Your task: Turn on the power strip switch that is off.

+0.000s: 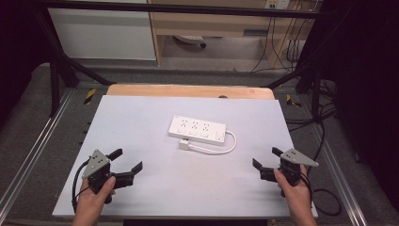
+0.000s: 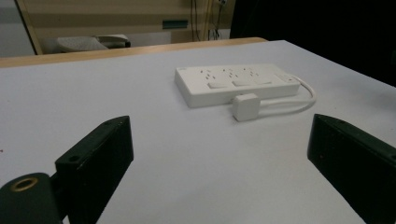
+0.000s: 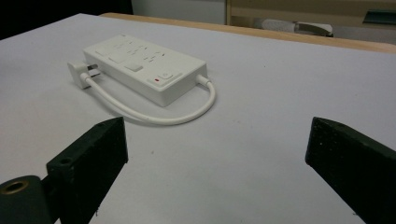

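White rigid plastic power strip [image 1: 197, 129] with 3 outlets lies mid-frame on the grey desk [image 1: 141, 117] — light, stiff, smooth; grip across its narrow body. Its looped cord [image 1: 221, 149] is floppy. Left tongs [image 1: 128, 160] and right tongs [image 1: 266, 157] wide, empty, well apart.

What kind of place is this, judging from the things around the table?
Probably a lab or workshop set up for recording. A dark metal frame surrounds the white table, loose cables hang beside wooden furniture behind, and only a white power strip lies on the table.
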Motion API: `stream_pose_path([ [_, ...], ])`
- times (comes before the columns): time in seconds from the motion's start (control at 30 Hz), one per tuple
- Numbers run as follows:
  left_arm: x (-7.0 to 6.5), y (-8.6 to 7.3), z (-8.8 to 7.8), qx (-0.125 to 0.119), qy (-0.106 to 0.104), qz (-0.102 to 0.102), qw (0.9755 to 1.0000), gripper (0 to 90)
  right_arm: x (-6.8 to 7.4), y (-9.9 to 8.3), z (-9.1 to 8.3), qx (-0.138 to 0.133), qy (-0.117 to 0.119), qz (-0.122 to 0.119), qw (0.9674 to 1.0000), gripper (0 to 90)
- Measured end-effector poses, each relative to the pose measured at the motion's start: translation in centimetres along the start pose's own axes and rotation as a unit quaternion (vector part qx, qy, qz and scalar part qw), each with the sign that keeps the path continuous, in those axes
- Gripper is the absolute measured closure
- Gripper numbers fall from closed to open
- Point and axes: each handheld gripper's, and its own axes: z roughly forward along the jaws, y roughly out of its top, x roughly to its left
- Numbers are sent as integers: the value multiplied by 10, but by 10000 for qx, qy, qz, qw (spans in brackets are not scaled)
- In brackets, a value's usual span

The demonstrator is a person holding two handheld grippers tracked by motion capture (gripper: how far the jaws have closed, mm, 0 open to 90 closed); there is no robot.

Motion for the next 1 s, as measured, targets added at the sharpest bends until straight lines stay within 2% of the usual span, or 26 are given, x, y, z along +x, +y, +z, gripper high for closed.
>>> stream_pose_path([
  [0.03,0,-1,0,41,17,4,10000,70,-2,0,-1,-8,-4,66,10000,55],
  [0.33,-1,-1,2,57,9,66,10000,70,-1,0,0,47,-29,128,9999,41],
  [0.4,-1,-1,3,72,0,72,9999,70,0,1,0,44,-172,98,9998,27],
  [0.43,-1,-1,3,81,-6,81,9999,70,0,1,0,44,-172,98,9998,27],
  [0.47,-2,-2,4,99,-10,83,9999,70,1,3,1,29,-377,209,9991,32],
  [0.5,-2,-2,4,107,-10,84,9999,70,1,4,1,23,-382,257,9989,25],
  [0.6,-3,-2,5,139,-29,101,9998,70,4,4,2,120,-350,158,9992,34],
  [0.77,-3,-3,7,191,-24,141,9997,70,11,4,4,243,-157,70,9996,32],
  [0.93,-5,-4,7,224,-30,153,9996,70,16,8,5,352,-7,108,9993,50],
  [1.0,-4,-4,6,213,-20,150,9997,69,18,12,4,301,49,138,9994,68],
])
